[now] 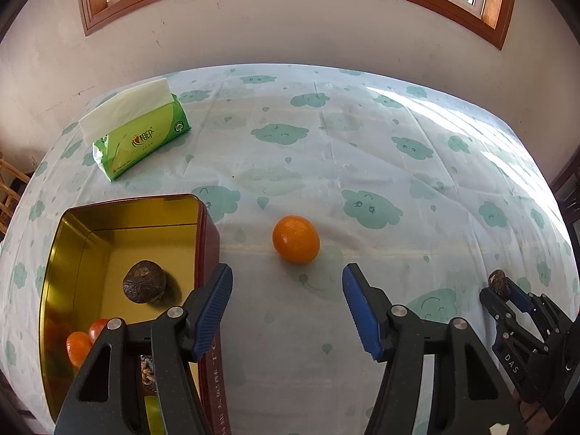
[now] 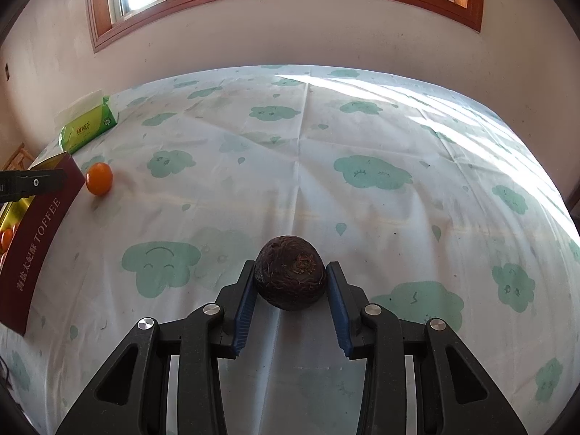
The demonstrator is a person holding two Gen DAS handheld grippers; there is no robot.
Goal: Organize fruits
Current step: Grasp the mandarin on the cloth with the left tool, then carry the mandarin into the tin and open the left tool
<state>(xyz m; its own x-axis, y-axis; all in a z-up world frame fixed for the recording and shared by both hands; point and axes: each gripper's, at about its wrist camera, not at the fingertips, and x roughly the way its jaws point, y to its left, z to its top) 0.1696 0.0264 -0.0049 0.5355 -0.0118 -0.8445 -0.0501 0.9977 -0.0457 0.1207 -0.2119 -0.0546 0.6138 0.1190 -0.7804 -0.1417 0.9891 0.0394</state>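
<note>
An orange (image 1: 296, 239) lies on the tablecloth just ahead of my open, empty left gripper (image 1: 287, 286); it also shows in the right wrist view (image 2: 99, 178). To its left a red tin with a gold inside (image 1: 119, 217) holds a dark brown fruit (image 1: 144, 282) and small orange and red fruits (image 1: 78, 348). My right gripper (image 2: 289, 284) has its blue pads on both sides of a second dark brown fruit (image 2: 289, 278), resting on the cloth. That gripper (image 1: 502, 288) shows at the right of the left wrist view.
A green tissue pack (image 1: 139, 137) lies at the far left of the table. The tin's red side reads TOFFEE (image 2: 40, 228). The table, under a cloud-print cloth (image 2: 362, 181), stands against a wall below a window.
</note>
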